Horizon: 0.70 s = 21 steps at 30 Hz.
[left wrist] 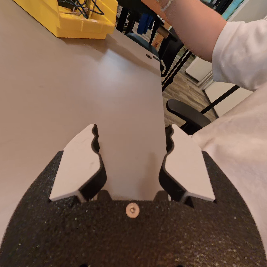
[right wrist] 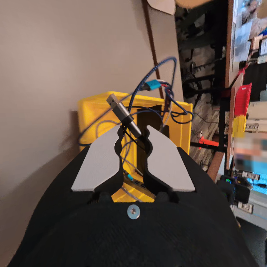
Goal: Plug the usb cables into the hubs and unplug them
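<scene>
Beige table [left wrist: 72, 86] bears one yellow bin [right wrist: 185, 130]; left gripper [left wrist: 132, 127] jaws gape empty, right gripper [right wrist: 133, 127] jaws clamp one grey USB cable [right wrist: 122, 114].

One yellow bin [right wrist: 183, 130] stands on the one worktop [left wrist: 72, 93]. Two claws show, one per wrist view: the left claw [left wrist: 132, 127] and the right claw [right wrist: 133, 127]. Two USB plugs can be counted: one grey [right wrist: 122, 114], one with a teal shell [right wrist: 153, 85]. One hub [right wrist: 137, 184] shows low in the bin. The tangled cables [right wrist: 172, 92] overlap too much to count. One black chair [left wrist: 187, 114] stands past the worktop edge.
</scene>
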Each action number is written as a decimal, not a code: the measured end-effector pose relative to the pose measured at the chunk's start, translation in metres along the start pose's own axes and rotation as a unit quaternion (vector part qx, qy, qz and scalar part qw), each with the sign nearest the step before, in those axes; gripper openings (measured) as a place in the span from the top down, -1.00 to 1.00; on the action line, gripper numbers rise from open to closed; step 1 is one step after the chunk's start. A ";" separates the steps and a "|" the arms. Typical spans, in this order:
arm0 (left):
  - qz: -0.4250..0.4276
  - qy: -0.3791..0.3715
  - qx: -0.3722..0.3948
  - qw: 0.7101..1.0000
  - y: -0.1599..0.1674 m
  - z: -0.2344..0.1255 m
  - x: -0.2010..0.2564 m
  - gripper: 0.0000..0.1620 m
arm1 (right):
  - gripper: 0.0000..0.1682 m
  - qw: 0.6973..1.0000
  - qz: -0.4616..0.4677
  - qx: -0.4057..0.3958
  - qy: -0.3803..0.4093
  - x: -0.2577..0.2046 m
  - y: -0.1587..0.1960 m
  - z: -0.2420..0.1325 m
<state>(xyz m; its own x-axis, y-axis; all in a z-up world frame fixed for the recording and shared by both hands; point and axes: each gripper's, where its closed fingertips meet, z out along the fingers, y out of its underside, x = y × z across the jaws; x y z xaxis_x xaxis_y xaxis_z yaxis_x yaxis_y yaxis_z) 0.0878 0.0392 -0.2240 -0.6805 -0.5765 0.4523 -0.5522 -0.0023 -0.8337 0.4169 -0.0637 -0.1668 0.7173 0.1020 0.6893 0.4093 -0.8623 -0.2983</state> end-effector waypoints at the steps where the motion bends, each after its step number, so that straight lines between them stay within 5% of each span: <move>1: -0.006 0.005 0.006 1.000 -0.001 0.001 0.000 -0.11 | 0.67 1.000 0.018 -0.012 -0.002 0.011 0.006 0.006; 7: -0.016 0.020 0.028 0.999 -0.009 0.003 0.004 -0.09 | 0.66 0.991 0.135 -0.019 0.001 0.032 0.027 0.051; 12: -0.016 0.019 0.024 0.999 -0.008 -0.001 0.004 -0.09 | 0.62 0.992 0.121 -0.031 -0.016 0.011 0.035 0.083; 18: -0.011 0.021 0.027 0.999 -0.010 0.000 0.006 -0.08 | 0.58 0.982 0.160 0.084 -0.049 0.025 0.016 0.061; 21: -0.009 0.025 0.027 0.999 -0.012 0.001 0.007 -0.08 | 0.29 0.963 0.217 0.153 -0.056 0.054 0.003 0.033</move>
<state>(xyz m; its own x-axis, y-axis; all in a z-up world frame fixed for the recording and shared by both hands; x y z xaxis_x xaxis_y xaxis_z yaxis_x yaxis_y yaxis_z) 0.0904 0.0342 -0.2116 -0.6947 -0.5351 0.4808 -0.5384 -0.0566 -0.8408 0.4755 -0.0444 -0.1522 0.9071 -0.1668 0.3865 0.1931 -0.6510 -0.7341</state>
